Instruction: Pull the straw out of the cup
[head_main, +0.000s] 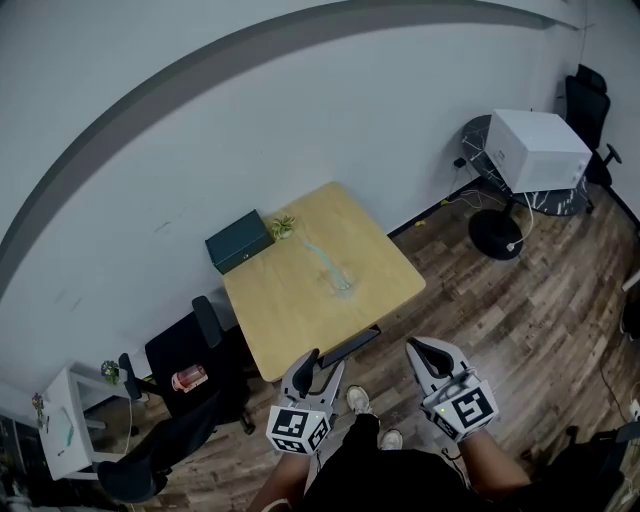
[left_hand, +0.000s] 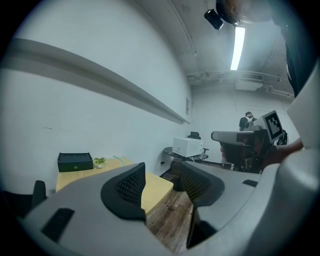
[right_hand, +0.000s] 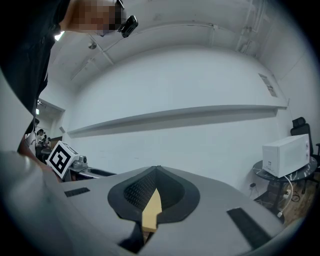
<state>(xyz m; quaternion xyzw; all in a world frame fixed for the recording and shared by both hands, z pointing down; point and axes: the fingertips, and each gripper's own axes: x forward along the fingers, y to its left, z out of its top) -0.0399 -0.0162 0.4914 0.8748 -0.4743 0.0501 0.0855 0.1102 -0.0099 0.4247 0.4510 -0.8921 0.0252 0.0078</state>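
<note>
Both grippers are held short of the wooden table (head_main: 290, 310), well apart from the clear cup (head_main: 342, 279) set near its middle, with a pale blue straw (head_main: 318, 252) leaning out of it. The left gripper (head_main: 315, 368) is seen with jaws spread and empty. The right gripper (head_main: 428, 355) is pressed together on nothing.

The left gripper (left_hand: 161, 176) holds its jaws apart with nothing between them; only the near corner of the wooden table (left_hand: 70, 178) and the plank floor (left_hand: 172, 212) show through the gap. At the table's far left sit a dark green box (left_hand: 75, 161) and a small potted plant (left_hand: 99, 161), with a pale blue straw (left_hand: 118, 158) just right of them. A white appliance (left_hand: 187, 146) stands farther right.
</note>
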